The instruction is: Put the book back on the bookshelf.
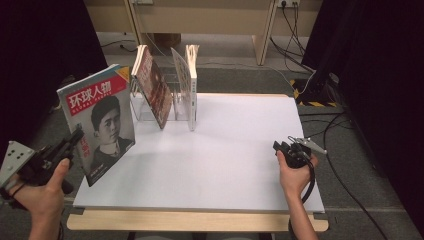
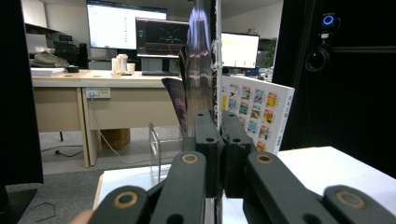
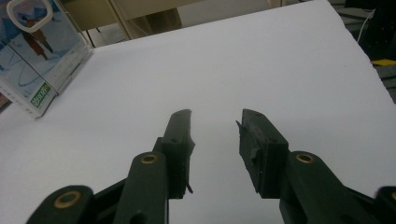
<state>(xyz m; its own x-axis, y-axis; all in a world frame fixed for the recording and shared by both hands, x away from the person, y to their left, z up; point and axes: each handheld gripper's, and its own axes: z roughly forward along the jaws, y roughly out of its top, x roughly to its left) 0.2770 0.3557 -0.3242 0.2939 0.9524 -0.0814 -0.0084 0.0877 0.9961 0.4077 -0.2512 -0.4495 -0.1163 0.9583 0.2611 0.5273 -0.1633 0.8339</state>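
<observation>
L gripper point(image 1: 75, 139) jaws pinch magazine point(image 1: 97, 122) at lower edge; mag stands upright above fingers. R gripper point(image 3: 215, 123) jaws spread, empty. Risk: edge-only grip, so mag may pivot/slip near rack point(image 1: 150, 107).

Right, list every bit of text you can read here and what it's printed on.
"环球人物": white title on the red band of the magazine clamped in the left gripper.
Green label on the boxed book at the rack: too blurred to read.
Monitor screens behind: too small to read.
</observation>
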